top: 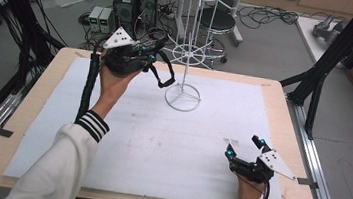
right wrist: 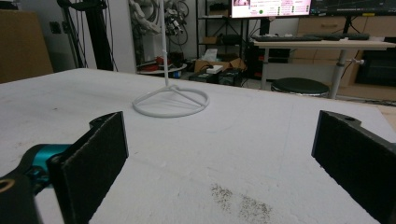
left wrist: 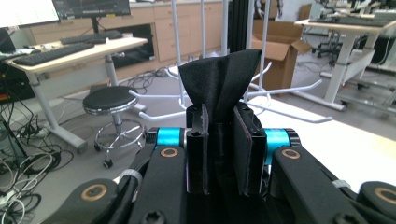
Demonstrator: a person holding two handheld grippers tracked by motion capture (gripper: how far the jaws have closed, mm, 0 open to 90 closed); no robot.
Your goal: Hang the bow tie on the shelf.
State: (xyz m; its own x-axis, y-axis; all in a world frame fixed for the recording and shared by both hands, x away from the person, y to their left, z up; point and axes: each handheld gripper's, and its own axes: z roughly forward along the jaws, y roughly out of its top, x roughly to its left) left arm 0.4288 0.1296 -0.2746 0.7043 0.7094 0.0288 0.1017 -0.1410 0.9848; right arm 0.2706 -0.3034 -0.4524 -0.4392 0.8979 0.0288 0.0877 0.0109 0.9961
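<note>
White wire rack [top: 189, 45] stands far-centre on the table [top: 275, 98]. My left gripper [top: 145, 55], raised at its left, is clamped on a black strap [top: 163, 76] dangling loose; it may snag a prong. Right gripper [top: 243, 150] rests near-right, jaws wide, empty.

This is a lab or work room. A wooden table [top: 282, 121] with a white sheet stands inside a black metal frame [top: 339, 45]. Computer boxes [top: 135, 4] and many cables [top: 270, 12] lie on the grey floor. Desks with keyboards [left wrist: 51, 52], screens [right wrist: 271, 7], a round stool [left wrist: 111, 100] and cardboard boxes [left wrist: 278, 44] stand around.
</note>
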